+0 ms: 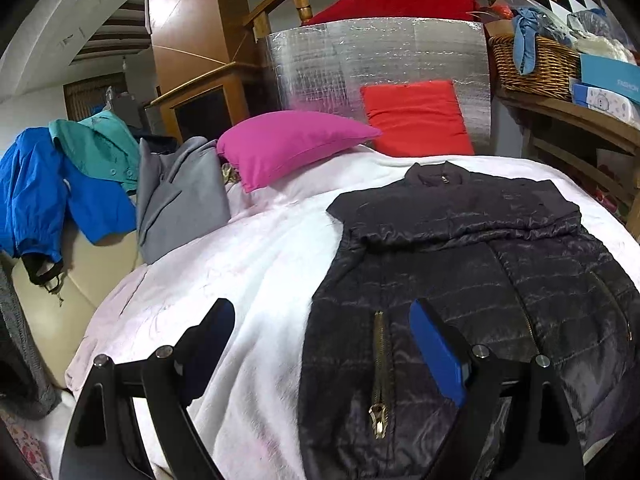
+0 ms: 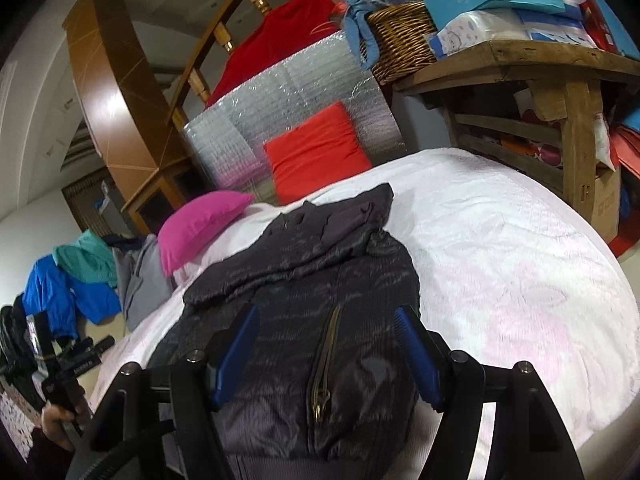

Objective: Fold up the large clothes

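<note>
Both hand-held grippers hover with jaws apart and nothing between the pads — the left gripper (image 1: 322,344) over the jacket's near left edge, the right gripper (image 2: 328,350) above its zipper (image 2: 326,364). The dark quilted jacket (image 1: 460,264), sleeves folded across the chest, lies flat on the white blanket (image 1: 260,264) toward the bed's right side. Beyond it, at the head edge, sit a pink pillow (image 1: 292,148) and a red pillow (image 1: 416,118) — more clothes (image 1: 100,188) are heaped off the left edge.
</note>
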`<state>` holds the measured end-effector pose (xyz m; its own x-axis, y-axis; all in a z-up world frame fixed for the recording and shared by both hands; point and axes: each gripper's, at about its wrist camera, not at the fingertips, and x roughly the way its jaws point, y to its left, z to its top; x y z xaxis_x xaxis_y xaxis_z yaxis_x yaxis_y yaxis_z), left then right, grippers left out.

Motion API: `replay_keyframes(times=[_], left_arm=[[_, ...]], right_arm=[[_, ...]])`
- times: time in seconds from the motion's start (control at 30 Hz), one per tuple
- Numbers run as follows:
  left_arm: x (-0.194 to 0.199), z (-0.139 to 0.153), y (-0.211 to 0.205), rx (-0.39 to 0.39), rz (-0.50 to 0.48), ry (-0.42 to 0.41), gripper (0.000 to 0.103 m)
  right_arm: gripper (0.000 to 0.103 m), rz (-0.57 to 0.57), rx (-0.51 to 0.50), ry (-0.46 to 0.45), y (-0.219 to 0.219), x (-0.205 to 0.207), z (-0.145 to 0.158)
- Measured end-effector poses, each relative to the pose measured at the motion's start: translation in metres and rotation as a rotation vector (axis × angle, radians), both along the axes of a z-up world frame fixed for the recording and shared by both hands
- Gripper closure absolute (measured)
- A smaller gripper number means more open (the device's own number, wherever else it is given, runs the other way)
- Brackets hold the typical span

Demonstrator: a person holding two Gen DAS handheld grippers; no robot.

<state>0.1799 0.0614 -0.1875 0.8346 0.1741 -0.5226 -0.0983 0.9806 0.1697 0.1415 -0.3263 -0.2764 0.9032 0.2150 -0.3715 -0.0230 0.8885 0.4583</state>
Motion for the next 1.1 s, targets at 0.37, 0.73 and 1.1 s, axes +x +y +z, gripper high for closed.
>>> replay_keyframes(times=[0.37,0.73,1.1], left_arm=[[-0.023,-0.007,0.008,0.031,0.030,0.042,0.014],[-0.035,-0.011,0.008,0.052,0.040,0.071,0.014],[-0.039,-0.029,0.015,0.053,0.069,0.159,0.014]], right_arm=[[0.030,0.028,0.006,0.029,0.008,-0.020,-0.011],[0.030,0.016,0.003,0.057,0.001,-0.029,-0.023],[0.028,0.012,0.011,0.112,-0.002,-0.031,-0.035]])
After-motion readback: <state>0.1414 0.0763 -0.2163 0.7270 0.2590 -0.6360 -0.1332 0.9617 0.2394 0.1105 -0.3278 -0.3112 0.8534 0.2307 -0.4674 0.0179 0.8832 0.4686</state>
